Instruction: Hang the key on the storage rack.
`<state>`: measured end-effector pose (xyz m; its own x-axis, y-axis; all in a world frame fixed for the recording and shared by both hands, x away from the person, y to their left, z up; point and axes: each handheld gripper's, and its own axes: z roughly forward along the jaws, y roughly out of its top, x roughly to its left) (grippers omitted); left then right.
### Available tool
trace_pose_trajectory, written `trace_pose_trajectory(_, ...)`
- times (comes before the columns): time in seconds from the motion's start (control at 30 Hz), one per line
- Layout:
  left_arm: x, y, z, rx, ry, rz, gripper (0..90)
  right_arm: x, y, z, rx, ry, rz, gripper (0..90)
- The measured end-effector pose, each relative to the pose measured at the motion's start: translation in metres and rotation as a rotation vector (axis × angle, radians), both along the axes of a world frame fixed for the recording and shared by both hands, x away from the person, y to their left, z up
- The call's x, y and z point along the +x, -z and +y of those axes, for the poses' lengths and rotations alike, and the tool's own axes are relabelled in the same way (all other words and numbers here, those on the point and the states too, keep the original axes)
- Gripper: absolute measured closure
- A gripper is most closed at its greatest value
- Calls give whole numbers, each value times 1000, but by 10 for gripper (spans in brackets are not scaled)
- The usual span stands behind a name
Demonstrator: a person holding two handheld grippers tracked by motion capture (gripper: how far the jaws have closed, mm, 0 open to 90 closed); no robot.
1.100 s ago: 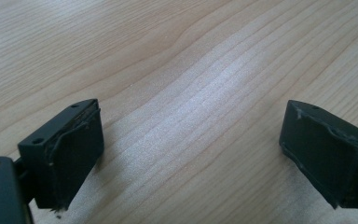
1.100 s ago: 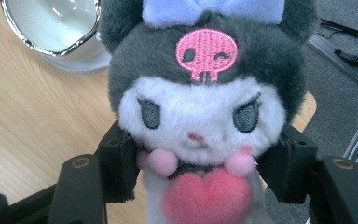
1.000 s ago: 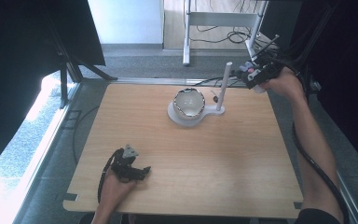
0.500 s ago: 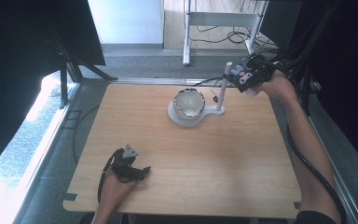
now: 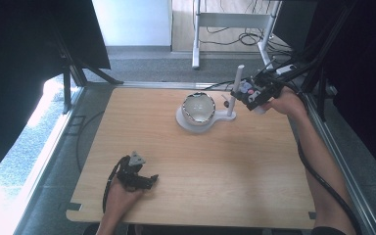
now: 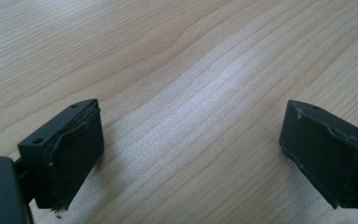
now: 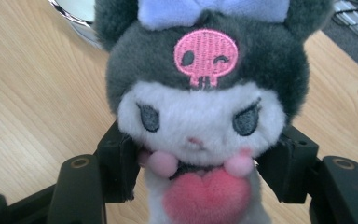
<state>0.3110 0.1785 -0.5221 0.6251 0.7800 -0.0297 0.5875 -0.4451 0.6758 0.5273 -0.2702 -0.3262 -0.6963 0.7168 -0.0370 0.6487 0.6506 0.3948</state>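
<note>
In the right gripper view a plush toy (image 7: 200, 112) with a dark grey hood, a pink skull patch, a white face and a pink heart faces the camera. My right gripper (image 7: 205, 163) is shut on its body, one jaw pressing each side. From above, that gripper (image 5: 243, 93) holds the toy (image 5: 247, 89) in the air beside a white post (image 5: 237, 83), right of a shiny bowl (image 5: 199, 106). My left gripper (image 5: 148, 180) rests near the table's front left, and its jaws (image 6: 191, 154) stand open over bare wood.
The bowl sits on a white stand base (image 5: 188, 123) that carries the post, at the back middle of the wooden table (image 5: 225, 166). Black frame legs and cables lie beyond the far edge. A cable trails along the right forearm.
The right hand has come down and to the left with the plush toy, closer to the white post. The left hand has stayed where it was.
</note>
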Motion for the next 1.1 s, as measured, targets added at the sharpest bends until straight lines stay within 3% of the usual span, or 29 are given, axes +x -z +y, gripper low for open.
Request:
trace_pose_trajectory(0.17, 0, 0, 0, 0, 0, 0, 61, 1, 7, -7, 11, 14, 5, 364)
trace_pose_trajectory(0.3, 0, 0, 0, 1, 1, 2, 61, 3, 17, -11, -6, 58, 23, 369)
trace_pose_trajectory(0.47, 0, 0, 0, 1, 1, 2, 61, 8, 30, -13, -2, 76, 14, 367)
trace_pose_trajectory(0.57, 0, 0, 0, 1, 1, 3, 61, 9, 35, -10, 5, 59, 3, 338)
trace_pose_trajectory(0.63, 0, 0, 0, 1, 1, 3, 61, 9, 39, -4, 3, 46, -14, 267)
trace_pose_trajectory(0.9, 0, 0, 0, 1, 1, 2, 62, 5, 36, -2, 8, 20, -45, 250)
trace_pose_trajectory(1.1, 0, 0, 0, 1, 1, 3, 62, -4, 38, 1, 8, -10, -61, 179)
